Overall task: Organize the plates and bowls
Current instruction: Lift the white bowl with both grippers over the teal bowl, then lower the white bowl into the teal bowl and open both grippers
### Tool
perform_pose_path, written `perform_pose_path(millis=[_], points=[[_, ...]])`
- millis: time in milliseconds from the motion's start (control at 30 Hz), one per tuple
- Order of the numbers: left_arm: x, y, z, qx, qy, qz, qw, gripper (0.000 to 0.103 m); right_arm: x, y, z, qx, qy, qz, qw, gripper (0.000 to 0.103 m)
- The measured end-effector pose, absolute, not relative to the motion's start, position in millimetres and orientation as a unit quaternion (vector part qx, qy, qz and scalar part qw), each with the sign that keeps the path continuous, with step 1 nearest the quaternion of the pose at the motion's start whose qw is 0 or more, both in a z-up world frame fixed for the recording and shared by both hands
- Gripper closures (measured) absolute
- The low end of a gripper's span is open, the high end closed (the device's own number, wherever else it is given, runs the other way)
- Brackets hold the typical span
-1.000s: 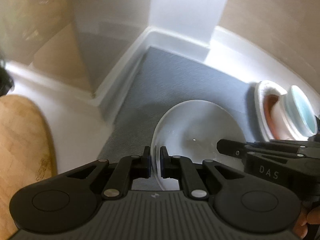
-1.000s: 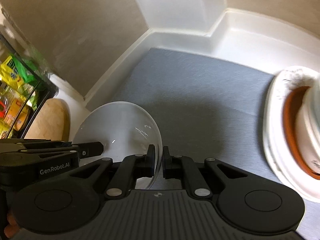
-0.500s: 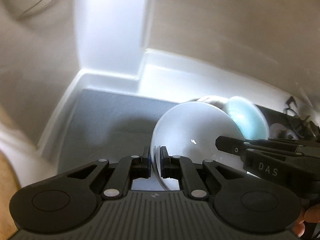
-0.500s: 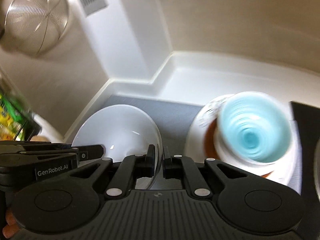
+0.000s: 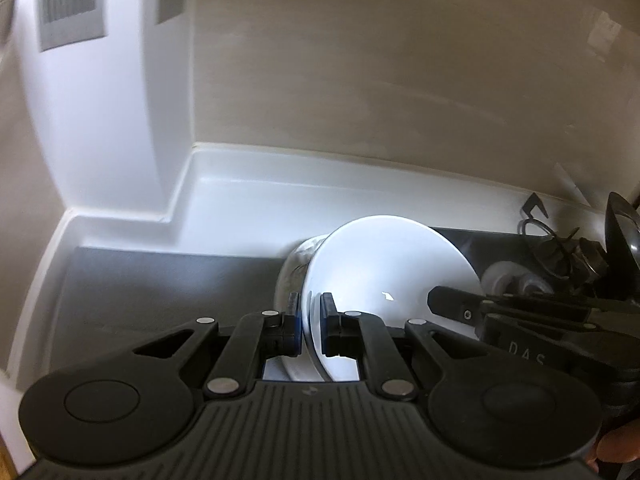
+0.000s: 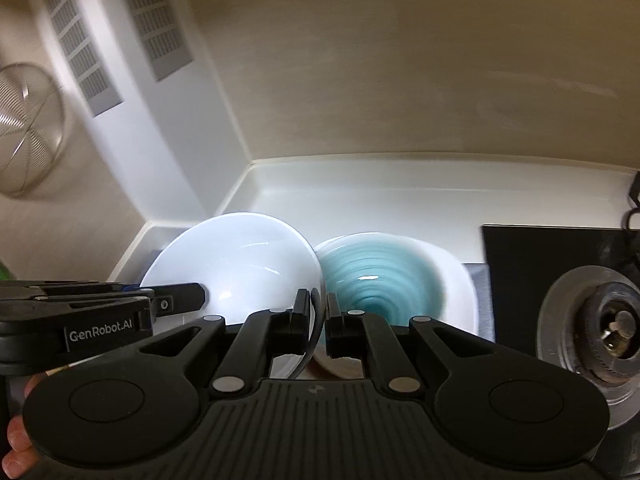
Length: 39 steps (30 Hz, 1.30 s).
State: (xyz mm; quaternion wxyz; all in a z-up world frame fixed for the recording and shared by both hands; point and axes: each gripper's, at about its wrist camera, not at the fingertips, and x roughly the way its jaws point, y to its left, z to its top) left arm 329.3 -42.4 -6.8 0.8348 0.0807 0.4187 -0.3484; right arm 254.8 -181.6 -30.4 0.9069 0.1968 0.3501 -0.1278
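Both grippers hold one white bowl (image 5: pixel 384 268) in the air, each clamped on its rim from opposite sides. My left gripper (image 5: pixel 311 330) is shut on the rim's left side. My right gripper (image 6: pixel 318 330) is shut on the rim's right side of the same white bowl (image 6: pixel 236 264). Just right of it stands a blue-glazed bowl (image 6: pixel 380 276) stacked on plates; a speckled plate edge (image 5: pixel 290 276) shows behind the white bowl in the left wrist view.
A grey mat (image 5: pixel 160 292) covers the white counter (image 5: pixel 256 200) in the corner. A black stove with a burner (image 6: pixel 600 320) lies to the right. A wire strainer (image 6: pixel 24 128) hangs on the left wall.
Both grippers have carried the white bowl up and to the right, from over the grey mat to beside the blue bowl stack. The grips have not changed.
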Motion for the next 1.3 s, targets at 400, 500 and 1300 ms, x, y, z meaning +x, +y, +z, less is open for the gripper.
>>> perform_pose_path(millis=[400, 500, 1300], points=[[348, -113, -27, 0.1, 0.431, -0.379, 0.813, 0.094, 256, -231, -44, 0.217, 0.354, -0.189, 0.89, 0.095], [352, -121, -30, 0.106, 0.434, -0.382, 0.809, 0.094, 257, -237, -50, 0.221, 0.358, -0.196, 0.886, 0.095], [357, -141, -55, 0.154, 0.443, -0.384, 0.795, 0.094, 266, -252, -76, 0.239, 0.38, -0.207, 0.869, 0.095]])
